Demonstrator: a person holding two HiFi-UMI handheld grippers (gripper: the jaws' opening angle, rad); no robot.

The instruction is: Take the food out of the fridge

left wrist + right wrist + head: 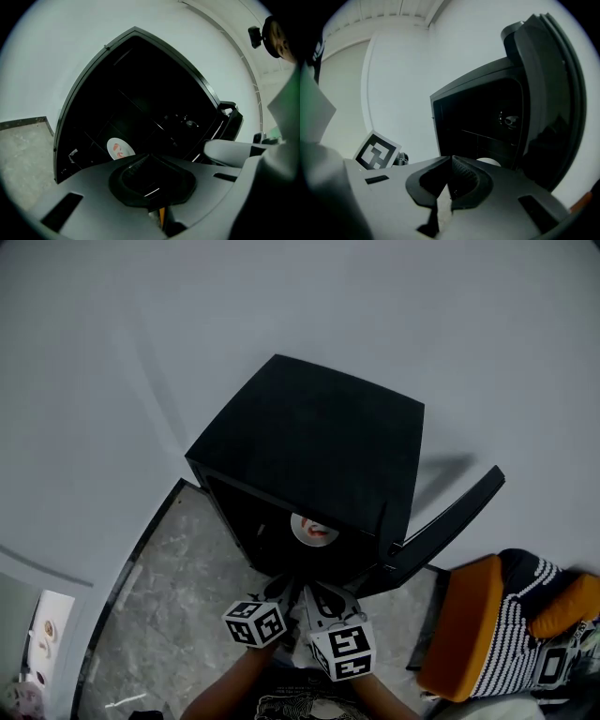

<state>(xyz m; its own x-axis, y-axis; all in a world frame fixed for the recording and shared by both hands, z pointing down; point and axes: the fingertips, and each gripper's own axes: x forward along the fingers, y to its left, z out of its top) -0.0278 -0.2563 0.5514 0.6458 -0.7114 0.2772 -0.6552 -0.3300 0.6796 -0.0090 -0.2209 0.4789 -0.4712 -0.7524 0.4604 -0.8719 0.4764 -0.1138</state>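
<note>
A black mini fridge [309,446] stands open, its door [450,521] swung out to the right. Inside, low down, lies a white plate with reddish food [312,530], also seen in the left gripper view as the plate [120,149]; only its rim [490,161] peeks over the jaws in the right gripper view. My left gripper [281,592] and right gripper [323,601] are side by side just in front of the opening, short of the plate. Both point into the fridge. The left gripper [147,159] is shut and empty. The right gripper [450,161] has its jaws together with nothing between them.
The fridge sits on a grey marbled floor [178,606] against a white wall. An orange and black-and-white striped cushion [497,624] lies at the right, beside the open door [553,93]. The left gripper's marker cube [377,151] shows in the right gripper view.
</note>
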